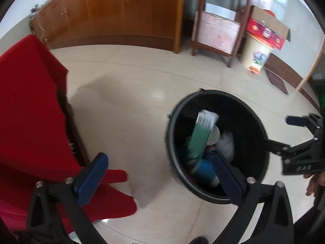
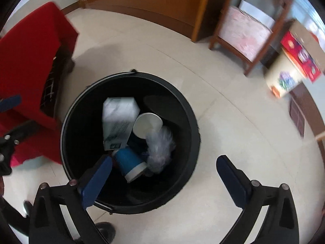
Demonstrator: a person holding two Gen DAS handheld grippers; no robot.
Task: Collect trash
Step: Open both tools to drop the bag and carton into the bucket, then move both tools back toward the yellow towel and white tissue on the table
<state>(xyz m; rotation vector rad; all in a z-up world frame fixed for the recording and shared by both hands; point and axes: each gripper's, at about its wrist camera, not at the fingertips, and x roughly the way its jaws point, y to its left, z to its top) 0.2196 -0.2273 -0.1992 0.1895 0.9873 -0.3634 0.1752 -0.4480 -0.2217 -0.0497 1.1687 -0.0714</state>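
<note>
The black bin [image 2: 195,140] stands on the pale tiled floor [image 2: 233,134], just right of the red-draped table [image 2: 30,61], and the trash already lies inside it: a white carton [image 2: 118,118] leaning on the far-left side, a white paper cup [image 2: 147,125] beside it, a crumpled clear plastic bag [image 2: 160,148] to the right, and a blue cup [image 2: 129,164] on its side nearest you

Your right gripper [image 2: 164,172] hangs over the near rim with its jaws spread wide and nothing between them; your left gripper [image 1: 160,172] is likewise wide open and empty, its right finger over the bin's near-left edge and its left finger over the hem of the red cloth

The drop looks done, so keep both claws open and lift them straight up before you swing away, lest a finger catch the rim or the wire handle [image 2: 101,204] and tip the bin. Mind the cloth on the left; a snagged hem could drag. Check that nothing rests against the rim or lies beside the bin on the floor
</note>
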